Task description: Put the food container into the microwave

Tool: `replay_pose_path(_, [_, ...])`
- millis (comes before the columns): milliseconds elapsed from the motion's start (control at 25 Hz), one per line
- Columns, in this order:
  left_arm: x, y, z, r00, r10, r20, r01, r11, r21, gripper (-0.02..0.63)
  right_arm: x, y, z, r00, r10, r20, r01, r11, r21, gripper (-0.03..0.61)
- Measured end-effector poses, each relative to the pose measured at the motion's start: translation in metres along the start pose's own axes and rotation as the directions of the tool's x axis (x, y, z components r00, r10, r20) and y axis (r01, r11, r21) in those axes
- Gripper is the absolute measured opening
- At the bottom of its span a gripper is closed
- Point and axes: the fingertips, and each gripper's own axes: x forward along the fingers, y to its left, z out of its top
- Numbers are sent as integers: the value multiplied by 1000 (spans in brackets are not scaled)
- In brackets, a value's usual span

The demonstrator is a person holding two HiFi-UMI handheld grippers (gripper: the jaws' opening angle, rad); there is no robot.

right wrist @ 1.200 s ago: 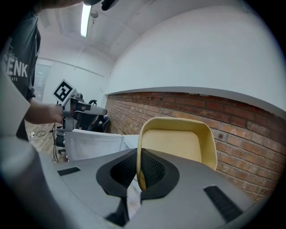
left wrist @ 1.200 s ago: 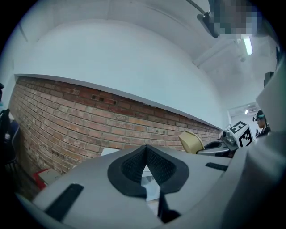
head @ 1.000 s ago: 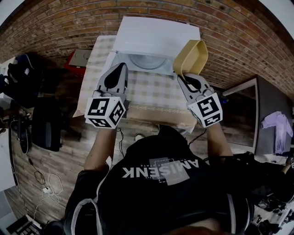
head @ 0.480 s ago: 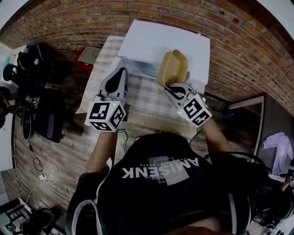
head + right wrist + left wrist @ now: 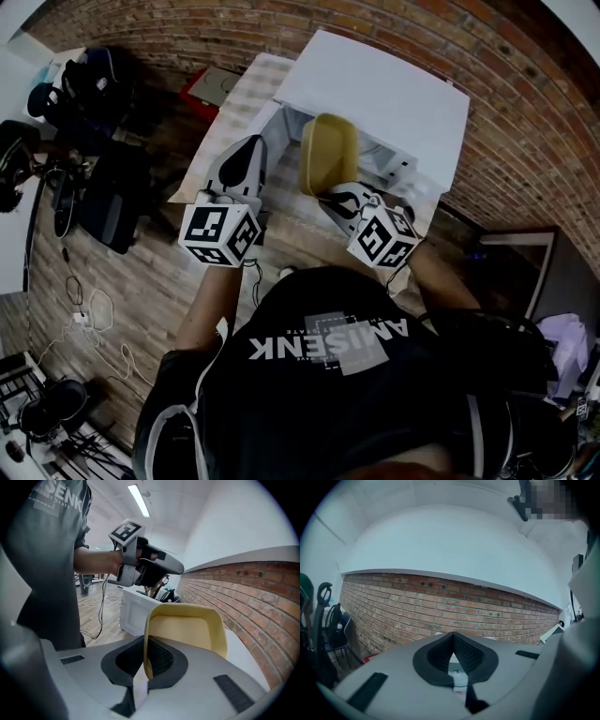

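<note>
The yellow food container is tipped on its side in front of the white microwave, at its open front. My right gripper is shut on the container's near rim. In the right gripper view that rim stands edge-on between the pads, and the container's hollow faces right. My left gripper is to the left of the container with its jaws together. Nothing is between the jaws of the left gripper in its own view.
The microwave stands on a table with a checked cloth against a brick wall. A red box lies beyond the table's left end. Dark bags and chairs and cables are on the wooden floor at left.
My right gripper has carried the container left, from the microwave's right side to its open front. The left gripper has barely moved.
</note>
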Motion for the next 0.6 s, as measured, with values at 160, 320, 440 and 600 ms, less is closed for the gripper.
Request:
replay_pose_path(160, [-8, 11, -6, 999, 30, -17, -31, 1000, -7, 12, 26, 13, -1, 997, 80, -3, -80, 996, -26, 43])
replay_pose_path(320, [-15, 17, -12, 999, 41, -24, -42, 999, -14, 12, 49, 21, -12, 989, 143, -26, -143, 989, -25, 43])
replay_pose_path(440, [-18, 18, -16, 999, 40, -24, -40, 999, -10, 12, 61, 22, -23, 986, 159, -49, -160, 987, -21, 43])
replay_pose_path(600, [-20, 23, -19, 998, 50, -40, -51, 999, -16, 11, 74, 16, -40, 981, 167, -101, -167, 986, 9, 43])
